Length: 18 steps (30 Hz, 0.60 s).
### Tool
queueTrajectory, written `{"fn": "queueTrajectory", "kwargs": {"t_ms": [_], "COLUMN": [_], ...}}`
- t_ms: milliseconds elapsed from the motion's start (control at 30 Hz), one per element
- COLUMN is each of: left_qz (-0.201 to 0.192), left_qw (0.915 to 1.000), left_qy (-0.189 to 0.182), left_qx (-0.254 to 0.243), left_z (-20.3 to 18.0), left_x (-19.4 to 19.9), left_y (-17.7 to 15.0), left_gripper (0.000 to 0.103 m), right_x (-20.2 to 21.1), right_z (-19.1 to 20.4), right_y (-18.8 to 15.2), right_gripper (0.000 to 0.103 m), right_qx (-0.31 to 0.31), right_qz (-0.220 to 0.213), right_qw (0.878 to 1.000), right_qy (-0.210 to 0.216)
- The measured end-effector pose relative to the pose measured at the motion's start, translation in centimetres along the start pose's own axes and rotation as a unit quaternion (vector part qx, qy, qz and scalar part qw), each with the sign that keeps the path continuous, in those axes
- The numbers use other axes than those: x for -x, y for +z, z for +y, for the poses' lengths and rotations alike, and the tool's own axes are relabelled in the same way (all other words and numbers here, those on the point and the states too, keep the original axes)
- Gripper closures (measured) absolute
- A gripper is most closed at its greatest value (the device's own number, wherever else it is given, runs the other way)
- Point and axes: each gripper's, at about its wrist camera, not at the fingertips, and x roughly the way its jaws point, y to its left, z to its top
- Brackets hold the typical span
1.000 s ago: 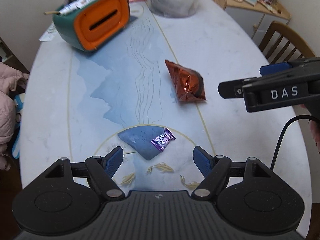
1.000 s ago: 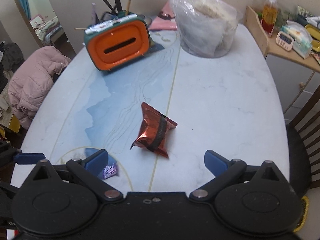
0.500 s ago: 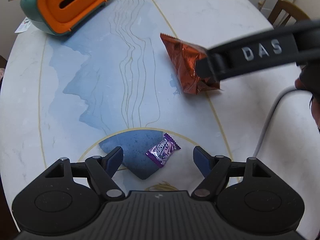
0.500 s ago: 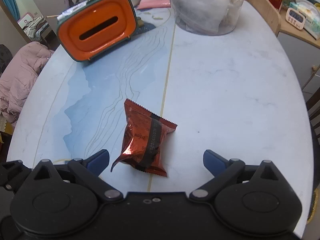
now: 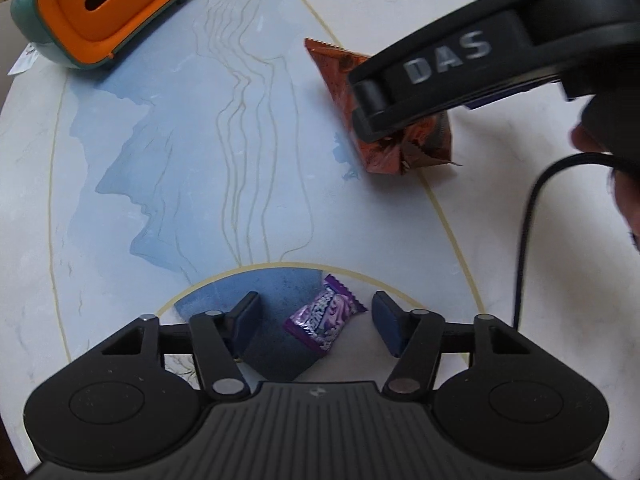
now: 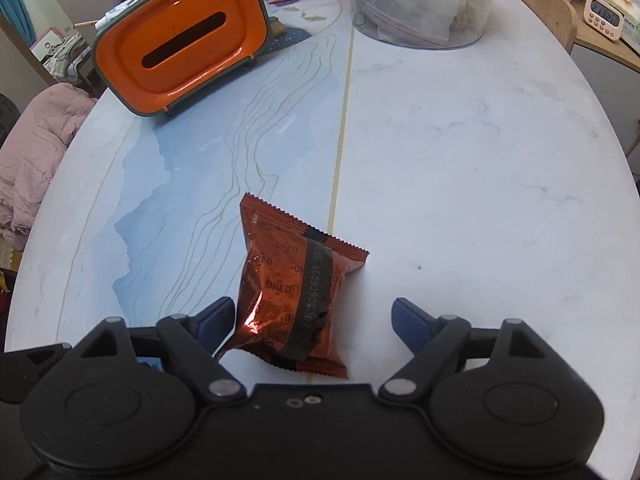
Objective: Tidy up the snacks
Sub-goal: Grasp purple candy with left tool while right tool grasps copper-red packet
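Purple foil marks the small candy [image 5: 325, 322], which we see lying flat on the worktop [image 5: 400, 232], partly on a dark blue patch of its pattern. It sits between the fingers of the left hand-held gripper [image 5: 316, 326]; the jaws have just been closing, yet both pads stand clear of the wrapper. Copper-red foil marks the cookie packet [image 6: 294, 292], which lies across the gold line farther along the worktop. We find its near end between the fingers of the right hand-held gripper [image 6: 310, 326], whose jaws have likewise just been closing; the left pad is just beside the crumpled corner, whether touching we cannot tell, and the right pad stands well apart from it. In the left wrist view the right hand-held gripper covers part of the packet. Beyond both snacks stands an orange and green box [image 6: 180, 40] with a slot in its face, and near it a clear plastic bag [image 6: 420, 0].
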Motion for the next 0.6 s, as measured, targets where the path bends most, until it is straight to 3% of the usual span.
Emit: {"fn": "queueTrajectory", "kwargs": {"t_ms": [167,333,400,600], "left_qz": [-0.01,-0.012,-0.013,-0.016], "left_qw": [0.9999,0.9999,0.9998,0.9982], "left_qy": [-0.011,-0.009,-0.007,-0.001], "left_qx": [-0.008,0.004,0.015,0.058], "left_z": [-0.6,-0.6,-0.4,0.6], "left_x": [0.3,0.5,0.6,1.0], "left_y": [-0.2,-0.4,-0.5,-0.7], "left_gripper": [0.069,0.083,0.083,0.084], "right_x": [-0.5,-0.4,-0.3,0.6], "right_z": [0.2,0.5,0.6,0.9], "right_y": [-0.2,-0.4,-0.5,-1.1], "right_gripper": [0.027,0.044,0.051,0.056], "right_qx": [-0.003,0.001,0.003,0.012], "right_qz": [0.002,0.001,-0.002,-0.009], "right_qw": [1.0,1.0,1.0,1.0], "right_qy": [0.005,0.013,0.012,0.002]}}
